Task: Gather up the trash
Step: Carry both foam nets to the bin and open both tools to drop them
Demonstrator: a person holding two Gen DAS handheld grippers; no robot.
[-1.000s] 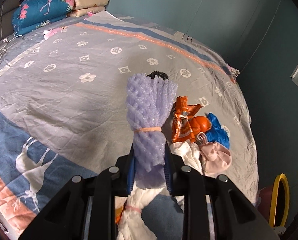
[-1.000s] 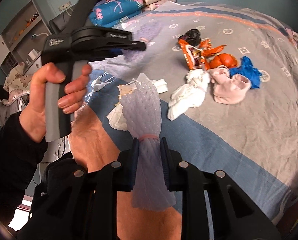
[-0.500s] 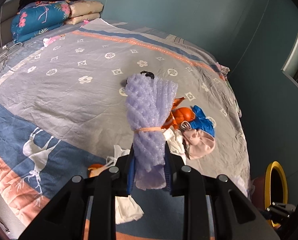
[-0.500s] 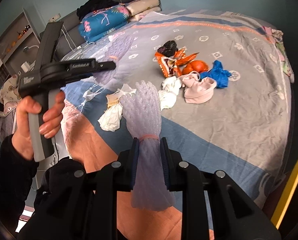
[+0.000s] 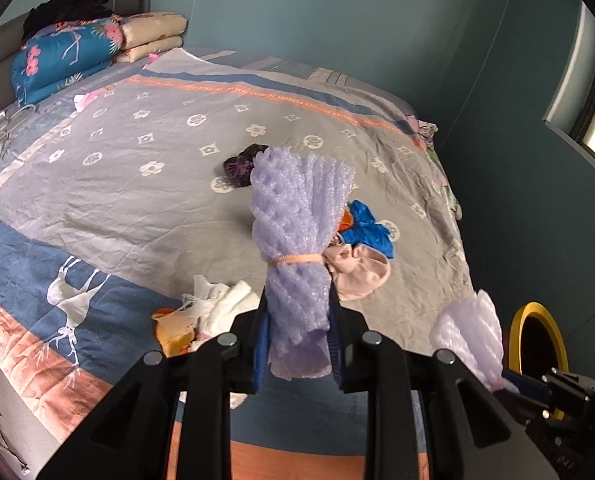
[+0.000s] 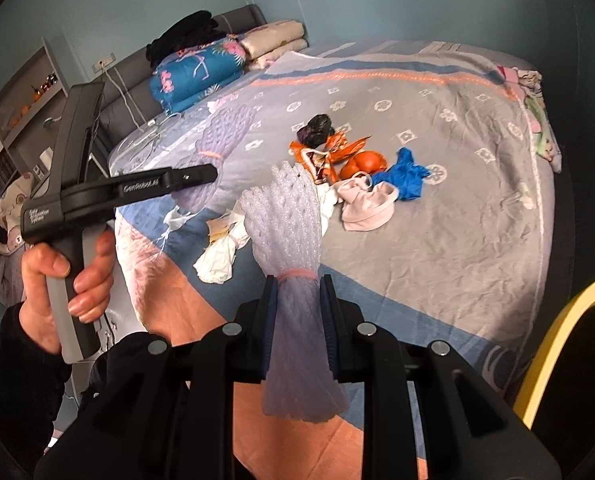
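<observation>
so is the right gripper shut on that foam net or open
Shut on it: the right gripper pinches the foam net bundle just below its band.

Left claw (image 5: 298, 326) clamps purple foam bundle (image 5: 299, 240) above bed (image 5: 117, 184).

Home bedroom, made bed (image 5: 145, 184), folded quilts (image 5: 65, 60)

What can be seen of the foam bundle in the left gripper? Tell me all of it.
The foam bundle is pale lilac netted foam, folded into a thick roll and cinched at its middle by a peach rubber band. It stands nearly upright, pinched below the band by the left gripper, lifted clear of the bed. Its top fans out; its lower end hangs ragged.
</observation>
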